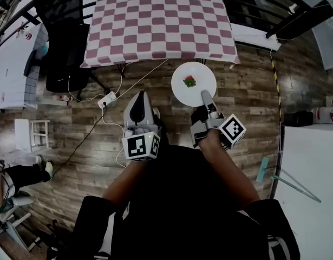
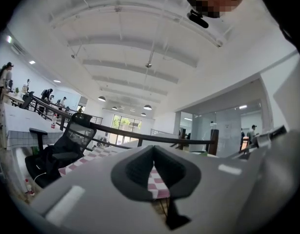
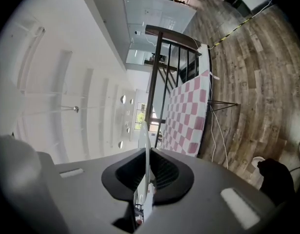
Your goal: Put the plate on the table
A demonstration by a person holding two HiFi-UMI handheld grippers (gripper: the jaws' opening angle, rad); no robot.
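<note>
**Wood Floor, Checked Table, Plate Pinched at Its Rim**

Wood planks cover the floor (image 1: 253,91) across the head view. At the top centre stands the table (image 1: 161,23) under a red-and-white checked cloth. A black office chair (image 1: 66,37) sits at the upper left, and a white power strip (image 1: 108,99) with trailing cables lies on the boards below the table's near edge.

The plate (image 1: 193,83), white and round with a small red-and-green spot (image 1: 189,81) in its middle, is over the floor just below the table's lower right corner, not on the cloth. The right gripper (image 1: 205,95) pinches its near rim. In the right gripper view the plate shows edge-on as a thin white line clamped between the two dark pads, with the checked table beyond.

The left gripper (image 1: 138,97) is to the left of the plate, near it but apart, pointing toward the table. Its jaws are pressed nearly together with nothing between them. Only a sliver of checked cloth shows through the slit in the left gripper view.
</note>
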